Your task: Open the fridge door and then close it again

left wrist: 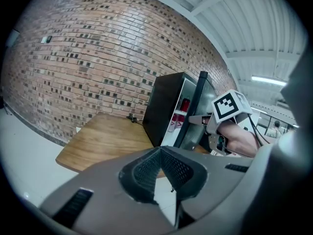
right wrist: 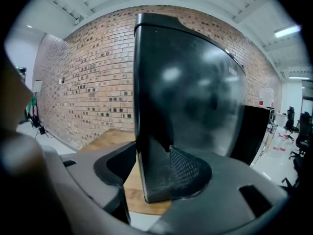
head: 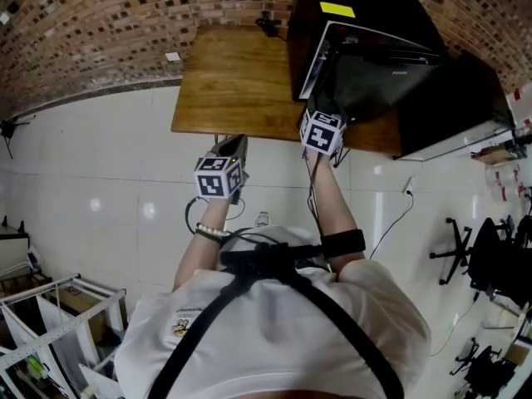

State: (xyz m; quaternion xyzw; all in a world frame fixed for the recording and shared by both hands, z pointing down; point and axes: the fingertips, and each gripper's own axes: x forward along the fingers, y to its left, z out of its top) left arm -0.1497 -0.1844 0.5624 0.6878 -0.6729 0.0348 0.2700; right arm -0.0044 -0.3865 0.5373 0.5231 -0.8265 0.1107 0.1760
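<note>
One right claw (right wrist: 159,171) pad hidden behind fridge door (right wrist: 188,89), left claw (left wrist: 160,173) closed

R gripper (head: 327,111) up at edge of black fridge door (head: 370,86), door ajar; L gripper (head: 233,145) just short of wooden table (head: 233,81).

A brick wall (head: 100,23) backs a wooden table (head: 233,81) on glossy white floor (head: 100,181).

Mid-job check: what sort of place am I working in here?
Probably a workshop or lab hall, not a home kitchen: a bare brick wall, a beamed roof with strip lights, and office chairs on the white tiled floor. The black mini fridge stands on a wooden table.
</note>
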